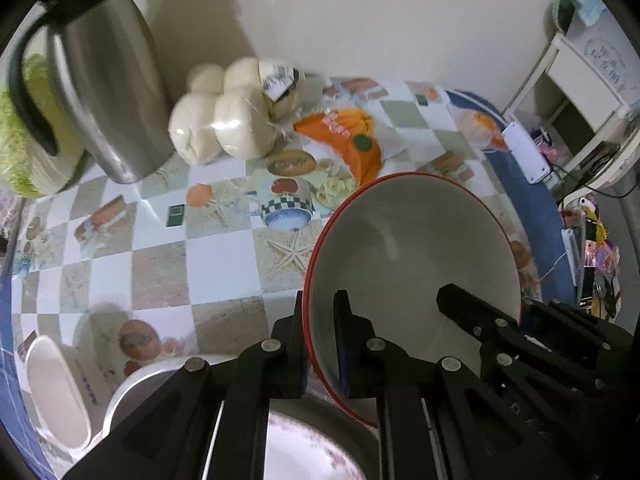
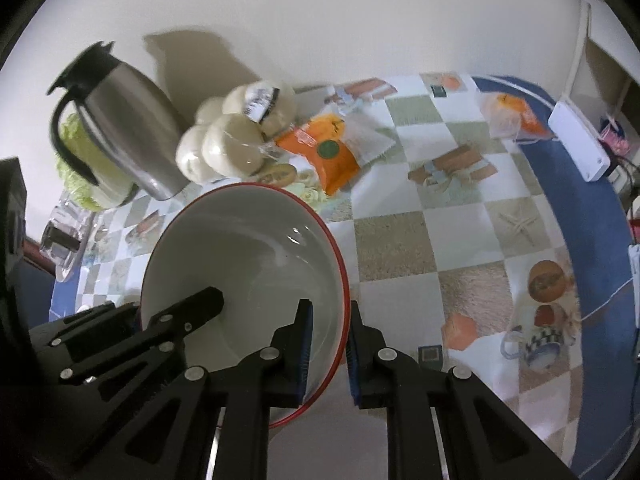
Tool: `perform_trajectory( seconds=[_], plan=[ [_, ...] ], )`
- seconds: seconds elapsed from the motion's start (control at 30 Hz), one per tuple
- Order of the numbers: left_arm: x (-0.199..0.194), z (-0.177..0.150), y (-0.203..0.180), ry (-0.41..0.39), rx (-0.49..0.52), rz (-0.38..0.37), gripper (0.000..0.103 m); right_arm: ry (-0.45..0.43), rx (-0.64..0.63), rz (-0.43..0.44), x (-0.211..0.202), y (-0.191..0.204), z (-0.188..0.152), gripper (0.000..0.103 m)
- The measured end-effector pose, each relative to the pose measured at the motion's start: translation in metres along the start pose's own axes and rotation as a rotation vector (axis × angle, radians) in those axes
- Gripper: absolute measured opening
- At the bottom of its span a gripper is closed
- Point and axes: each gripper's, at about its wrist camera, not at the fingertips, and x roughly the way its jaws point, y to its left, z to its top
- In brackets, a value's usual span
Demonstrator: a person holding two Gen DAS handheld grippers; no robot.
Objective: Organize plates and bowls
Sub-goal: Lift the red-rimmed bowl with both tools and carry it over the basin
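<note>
A white bowl with a red rim hangs tilted over the patterned tablecloth, held from two sides. My left gripper is shut on its left rim, one pad inside and one outside. My right gripper is shut on the opposite rim in the same way. Each wrist view shows one of the other gripper's fingers reaching into the bowl. Under my left gripper lies a floral plate on a larger pale dish. A small white bowl stands at the lower left.
A steel jug stands at the back left beside green cabbage. A bag of white buns and orange packets lie by the wall. A white power strip sits at the table's blue right edge.
</note>
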Motion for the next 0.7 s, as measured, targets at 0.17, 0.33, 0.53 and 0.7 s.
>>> perform_trajectory(
  seconds=[0.17, 0.33, 0.53, 0.7],
  plan=[
    [-0.029, -0.018, 0.006, -0.036, -0.023, 0.002, 0.011, -0.016, -0.014, 0.027, -0.024, 0.013, -0.011, 0.017],
    [-0.052, -0.044, 0.024, -0.067, -0.075, -0.001, 0.011, -0.030, -0.047, 0.034, -0.044, 0.036, -0.026, 0.017],
    [-0.068, -0.081, 0.049, -0.099, -0.143, 0.006, 0.011, -0.021, -0.065, 0.073, -0.052, 0.060, -0.052, 0.017],
    [-0.078, -0.112, 0.065, -0.119, -0.179, 0.025, 0.011, -0.014, -0.089, 0.110, -0.055, 0.081, -0.078, 0.017]
  ],
)
